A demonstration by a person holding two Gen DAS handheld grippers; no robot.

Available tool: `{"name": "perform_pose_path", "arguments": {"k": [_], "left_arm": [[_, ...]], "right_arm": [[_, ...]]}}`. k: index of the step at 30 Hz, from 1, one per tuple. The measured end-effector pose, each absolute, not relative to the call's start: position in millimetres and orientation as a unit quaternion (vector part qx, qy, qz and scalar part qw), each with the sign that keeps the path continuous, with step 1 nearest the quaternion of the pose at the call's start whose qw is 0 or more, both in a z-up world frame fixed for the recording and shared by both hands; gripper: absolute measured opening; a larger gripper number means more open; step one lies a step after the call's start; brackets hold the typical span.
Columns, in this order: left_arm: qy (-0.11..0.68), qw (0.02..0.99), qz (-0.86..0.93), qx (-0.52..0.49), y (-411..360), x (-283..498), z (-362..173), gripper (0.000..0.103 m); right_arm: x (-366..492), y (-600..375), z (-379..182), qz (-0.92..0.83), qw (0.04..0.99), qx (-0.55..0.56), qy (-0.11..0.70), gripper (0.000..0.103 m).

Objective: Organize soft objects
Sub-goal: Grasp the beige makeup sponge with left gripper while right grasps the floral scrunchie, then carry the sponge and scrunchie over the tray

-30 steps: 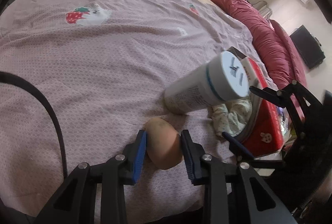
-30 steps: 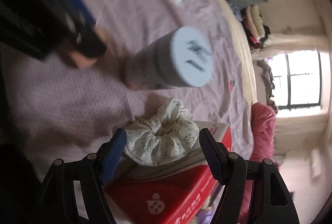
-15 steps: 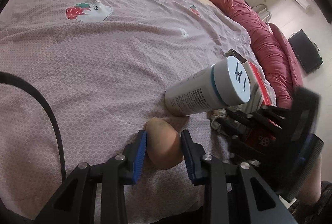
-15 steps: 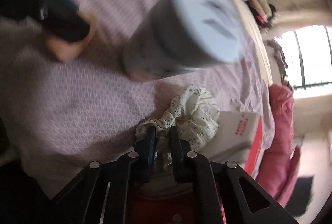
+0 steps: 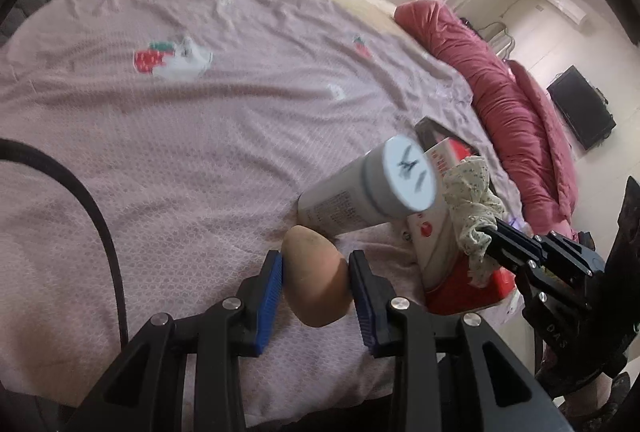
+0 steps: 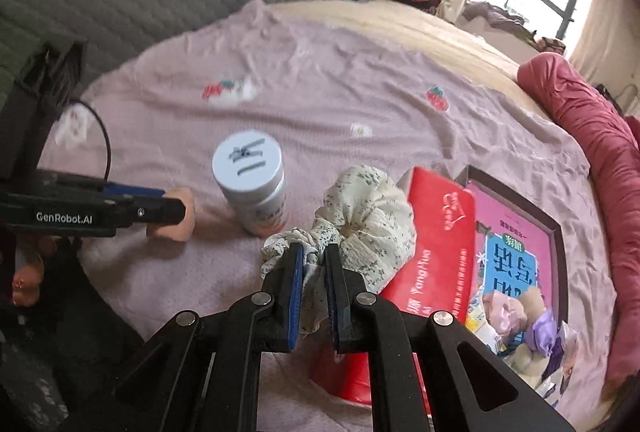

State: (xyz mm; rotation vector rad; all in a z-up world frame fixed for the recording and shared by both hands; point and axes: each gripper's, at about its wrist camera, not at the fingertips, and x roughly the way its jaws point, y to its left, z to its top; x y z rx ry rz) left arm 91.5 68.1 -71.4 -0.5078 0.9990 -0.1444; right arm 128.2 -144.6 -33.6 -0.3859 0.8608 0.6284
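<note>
While motion blur obscures the bottle lid's handwriting, "GenRobot.AI" reads clearly on the left gripper, clamped on a sponge above the bedsheet. Right gripper pinches the scrunchie, lifted beside the red box.

On the bed before me, the sponge lies left of the upright bottle, the scrunchie right of it, the box further right

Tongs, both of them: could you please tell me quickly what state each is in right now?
Left tongs: closed on the sponge.
Right tongs: just closed, pinching the scrunchie.
</note>
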Motion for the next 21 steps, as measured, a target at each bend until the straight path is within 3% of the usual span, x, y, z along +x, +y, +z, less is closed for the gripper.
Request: {"name": "perform_pose_path", "arguments": {"k": [21], "left_arm": [[0.408,0.891,-0.151,-0.129,-61.1,103.6,46.5,0.035]], "right_arm": [[91.0,-275.5,55.9,0.209,0.923,-0.072,0.316,0.011]]}}
